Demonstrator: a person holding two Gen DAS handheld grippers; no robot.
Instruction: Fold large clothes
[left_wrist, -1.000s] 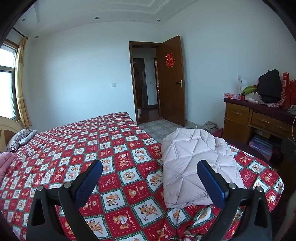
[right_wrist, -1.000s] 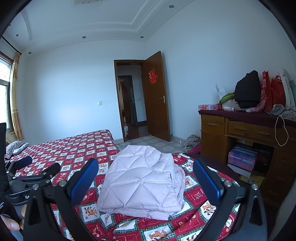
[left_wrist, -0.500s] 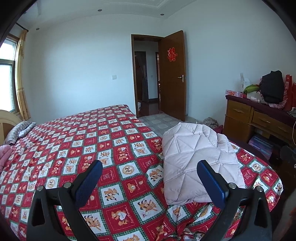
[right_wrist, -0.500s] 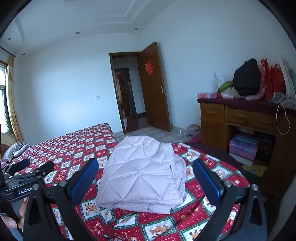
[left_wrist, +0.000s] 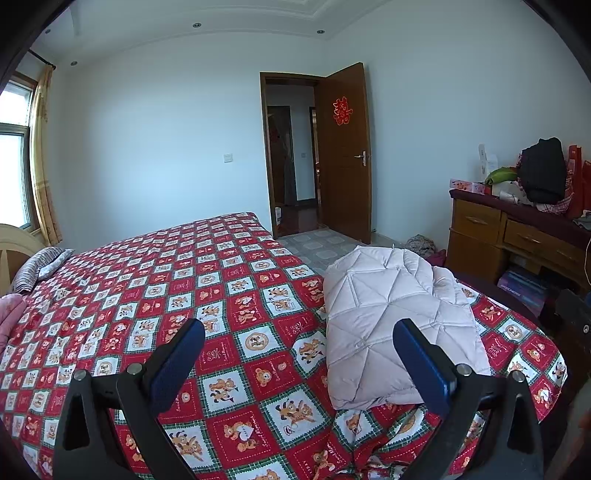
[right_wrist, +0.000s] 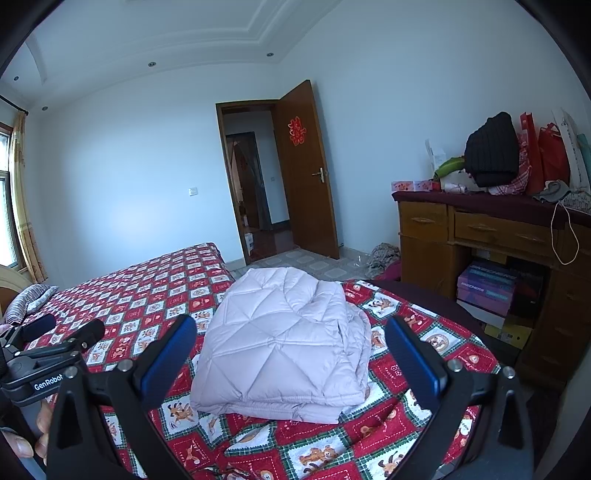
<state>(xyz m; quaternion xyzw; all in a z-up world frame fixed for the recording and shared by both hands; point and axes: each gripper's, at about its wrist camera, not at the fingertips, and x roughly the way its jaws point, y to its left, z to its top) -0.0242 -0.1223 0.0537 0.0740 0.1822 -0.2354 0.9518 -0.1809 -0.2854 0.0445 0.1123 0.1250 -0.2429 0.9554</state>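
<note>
A pale lilac quilted jacket (right_wrist: 284, 339) lies folded into a thick rectangle on the red cartoon-print bedspread (right_wrist: 155, 291), near the bed's foot corner. It also shows in the left wrist view (left_wrist: 391, 321), to the right. My right gripper (right_wrist: 291, 354) is open and empty, held above the bed in front of the jacket, jaws spread wider than the bundle. My left gripper (left_wrist: 299, 358) is open and empty, over the bedspread (left_wrist: 184, 288) left of the jacket. The left gripper also appears at the left edge of the right wrist view (right_wrist: 55, 343).
A wooden dresser (right_wrist: 491, 236) piled with bags and clothes stands to the right, shoe boxes (right_wrist: 487, 288) beneath it. An open brown door (right_wrist: 306, 177) is behind the bed. A striped pillow (left_wrist: 37, 262) and pink fabric (left_wrist: 9, 314) lie at the bed's head. Clothes (right_wrist: 384, 254) lie on the floor.
Both grippers have stayed open and empty. Both views shifted a little, up and down, over the second; the folded jacket has not moved on the bed.
</note>
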